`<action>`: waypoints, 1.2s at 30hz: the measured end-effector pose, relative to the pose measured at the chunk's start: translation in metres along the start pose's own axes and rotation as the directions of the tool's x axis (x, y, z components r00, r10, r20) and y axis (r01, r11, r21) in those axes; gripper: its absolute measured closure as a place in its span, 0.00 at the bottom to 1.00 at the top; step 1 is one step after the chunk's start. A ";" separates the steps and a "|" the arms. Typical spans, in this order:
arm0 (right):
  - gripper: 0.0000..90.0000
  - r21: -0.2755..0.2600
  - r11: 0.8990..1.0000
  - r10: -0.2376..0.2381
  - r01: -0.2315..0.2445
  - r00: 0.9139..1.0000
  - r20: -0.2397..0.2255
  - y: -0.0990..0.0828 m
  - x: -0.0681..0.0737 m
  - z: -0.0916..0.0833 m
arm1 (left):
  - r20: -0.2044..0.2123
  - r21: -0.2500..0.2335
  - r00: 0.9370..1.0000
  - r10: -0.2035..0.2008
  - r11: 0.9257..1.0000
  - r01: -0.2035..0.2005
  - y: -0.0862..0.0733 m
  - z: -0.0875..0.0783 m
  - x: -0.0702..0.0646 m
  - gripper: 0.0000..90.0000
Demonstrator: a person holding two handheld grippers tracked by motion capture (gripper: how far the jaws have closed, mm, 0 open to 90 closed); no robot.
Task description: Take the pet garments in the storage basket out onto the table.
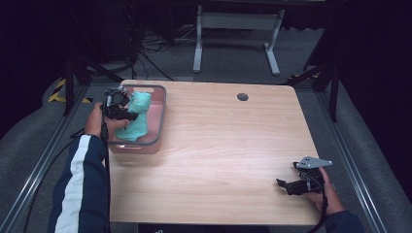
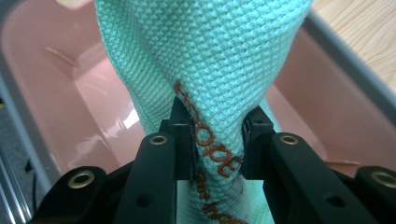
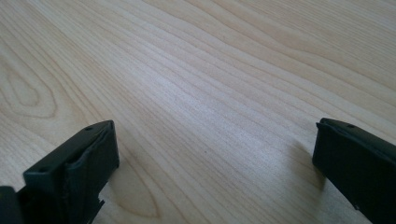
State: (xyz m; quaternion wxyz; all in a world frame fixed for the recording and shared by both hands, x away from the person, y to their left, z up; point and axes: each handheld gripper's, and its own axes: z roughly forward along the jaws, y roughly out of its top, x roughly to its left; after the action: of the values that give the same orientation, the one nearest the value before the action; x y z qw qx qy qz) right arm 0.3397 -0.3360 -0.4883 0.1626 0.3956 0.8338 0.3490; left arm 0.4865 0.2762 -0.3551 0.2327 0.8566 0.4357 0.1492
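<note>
So far the work looks to be at its grasping stage — the left tool (image 2: 217, 140) has its two black jaws closed on a fold of the mint-green waffle-weave cloth with orange lettering (image 2: 210, 60), pinching the fabric tightly between the pads. In the high view that left tool (image 1: 127, 112) sits over the pink rectangular plastic tub with a grey rim (image 1: 158, 124), at the far left of the light wooden bench (image 1: 228, 145), and the cloth (image 1: 137, 116) lies mostly inside the tub, bunched up and rising toward the jaws. Whether the cloth is being put in or taken out I cannot tell; either way it is gripped but not yet clear of the tub. The right tool (image 1: 284, 184) rests low at the near right of the bench, well apart from the tub — its jaws stand wide apart with nothing between them, bare wood beneath.
</note>
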 end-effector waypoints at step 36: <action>0.01 0.001 1.000 0.002 -0.002 1.000 0.000 0.000 0.000 0.000 | 0.016 -0.324 0.987 0.161 0.935 -0.147 0.006 -0.069 -0.066 0.81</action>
State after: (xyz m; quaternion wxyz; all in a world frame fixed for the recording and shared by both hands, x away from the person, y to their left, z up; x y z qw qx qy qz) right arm 0.3392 -0.3359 -0.4883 0.1619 0.3963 0.8337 0.3489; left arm 0.4206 0.2377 -0.2968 0.3662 0.8415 0.3322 0.2177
